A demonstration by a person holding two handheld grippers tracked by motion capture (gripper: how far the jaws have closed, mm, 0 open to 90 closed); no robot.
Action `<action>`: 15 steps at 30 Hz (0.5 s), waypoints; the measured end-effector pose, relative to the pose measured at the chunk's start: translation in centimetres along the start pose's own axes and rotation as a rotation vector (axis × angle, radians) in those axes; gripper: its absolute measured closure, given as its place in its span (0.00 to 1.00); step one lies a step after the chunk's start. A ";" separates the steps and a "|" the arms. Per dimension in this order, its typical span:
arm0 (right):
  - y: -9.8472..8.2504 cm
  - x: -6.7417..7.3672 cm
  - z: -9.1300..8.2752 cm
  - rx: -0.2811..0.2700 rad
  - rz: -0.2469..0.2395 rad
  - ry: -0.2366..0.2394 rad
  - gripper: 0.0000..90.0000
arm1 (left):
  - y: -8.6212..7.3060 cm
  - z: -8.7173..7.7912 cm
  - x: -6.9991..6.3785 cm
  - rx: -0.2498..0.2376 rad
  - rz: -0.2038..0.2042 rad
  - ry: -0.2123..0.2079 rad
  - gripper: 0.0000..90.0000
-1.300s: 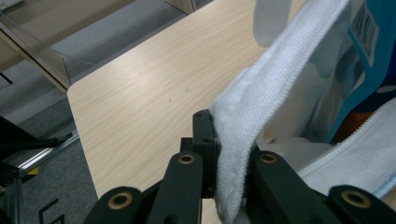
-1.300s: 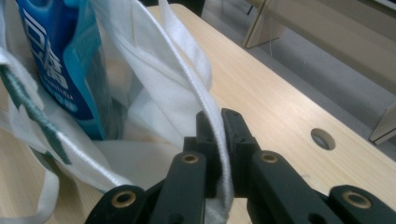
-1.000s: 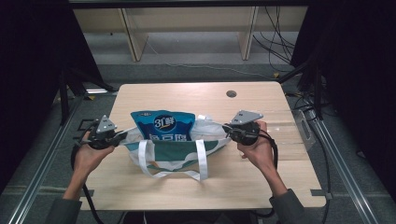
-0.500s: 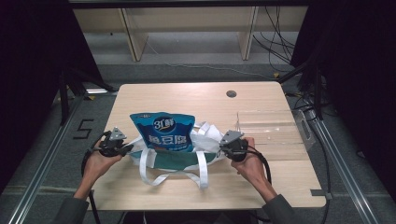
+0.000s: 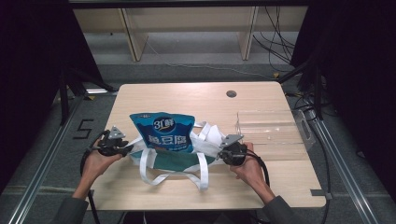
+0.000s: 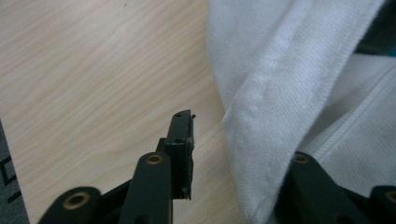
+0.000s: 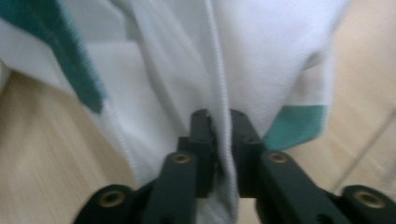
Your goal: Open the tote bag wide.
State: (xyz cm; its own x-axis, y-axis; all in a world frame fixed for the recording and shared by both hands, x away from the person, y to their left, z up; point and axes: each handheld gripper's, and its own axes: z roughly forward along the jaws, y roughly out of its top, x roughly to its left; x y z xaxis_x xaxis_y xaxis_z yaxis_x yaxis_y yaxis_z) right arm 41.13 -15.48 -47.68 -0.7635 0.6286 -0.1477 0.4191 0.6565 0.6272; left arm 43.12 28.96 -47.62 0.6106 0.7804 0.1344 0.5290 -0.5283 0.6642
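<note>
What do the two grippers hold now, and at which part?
The right gripper pinches the white bag's edge seam. The left gripper has opened; bag cloth lies between its jaws, unpinched.

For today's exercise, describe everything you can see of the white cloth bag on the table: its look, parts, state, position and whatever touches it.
The white cloth bag lies slumped on the wooden table, near the person's edge. It looks like woven fabric with stitched hems, teal panels and two long white strap handles looping toward the person. A blue pouch sticks out of its mouth. The left gripper is at its left edge, jaws apart with a fold of cloth between them. The right gripper has a seam between nearly closed jaws. Both grippers' jaws have just been opening.
</note>
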 end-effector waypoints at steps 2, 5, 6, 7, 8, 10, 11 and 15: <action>0.8 -0.5 -1.6 -0.072 0.031 -0.037 0.72 | 0.5 -0.9 0.4 -0.017 0.023 -0.005 0.63; 2.1 -0.8 -4.2 -0.189 0.035 -0.022 0.70 | 1.5 -2.1 0.5 -0.087 0.017 -0.027 0.53; 2.6 -0.6 -5.1 -0.228 0.027 -0.006 0.69 | 2.1 -2.7 0.4 -0.090 0.022 -0.022 0.51; 3.3 -0.3 -6.2 -0.267 0.021 0.023 0.68 | 2.6 -3.0 0.4 -0.102 0.054 -0.004 0.50; 3.8 0.1 -6.6 -0.289 0.020 0.065 0.67 | 3.0 -3.2 0.3 -0.114 0.052 0.000 0.48; 4.6 1.4 -6.9 -0.313 0.001 0.129 0.67 | 3.7 -3.2 0.4 -0.123 0.069 -0.022 0.48; 4.8 1.9 -6.8 -0.303 -0.005 0.151 0.66 | 4.1 -2.9 0.3 -0.128 0.055 -0.042 0.48; 6.2 4.3 -4.2 -0.242 -0.095 0.216 0.60 | 5.2 -1.9 0.7 -0.078 0.081 -0.091 0.50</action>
State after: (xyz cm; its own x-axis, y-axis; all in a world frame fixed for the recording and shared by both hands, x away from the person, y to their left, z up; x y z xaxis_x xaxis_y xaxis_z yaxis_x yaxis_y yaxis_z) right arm 38.42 -10.42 -41.22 -0.8909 0.4496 -0.0653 0.2318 0.5734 0.7858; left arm 45.19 27.40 -42.68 0.7020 0.7011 0.1251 0.4305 -0.5577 0.7097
